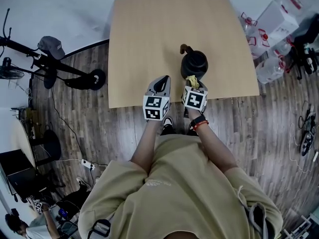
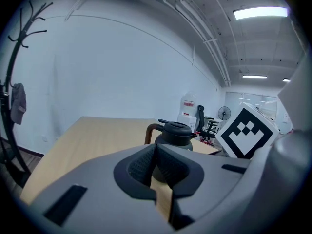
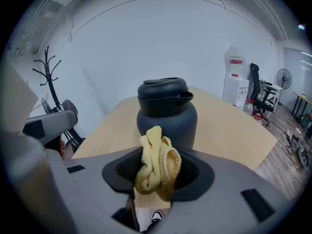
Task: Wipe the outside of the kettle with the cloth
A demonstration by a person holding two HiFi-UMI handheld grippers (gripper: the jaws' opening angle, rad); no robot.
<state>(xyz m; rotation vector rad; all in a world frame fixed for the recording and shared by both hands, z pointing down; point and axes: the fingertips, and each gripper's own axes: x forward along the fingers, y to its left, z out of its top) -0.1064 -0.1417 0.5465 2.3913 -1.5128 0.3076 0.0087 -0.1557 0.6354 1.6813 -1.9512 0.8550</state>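
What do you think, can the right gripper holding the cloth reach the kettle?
Probably yes. The right gripper, shut on the yellow cloth, points straight at the black kettle standing close in front of it on the table. Nothing stands between them, and the left gripper is off to one side.

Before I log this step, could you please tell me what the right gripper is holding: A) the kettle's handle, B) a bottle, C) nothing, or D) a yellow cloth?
D: the right gripper is shut on a bunched yellow cloth, with the black kettle standing just ahead of it.
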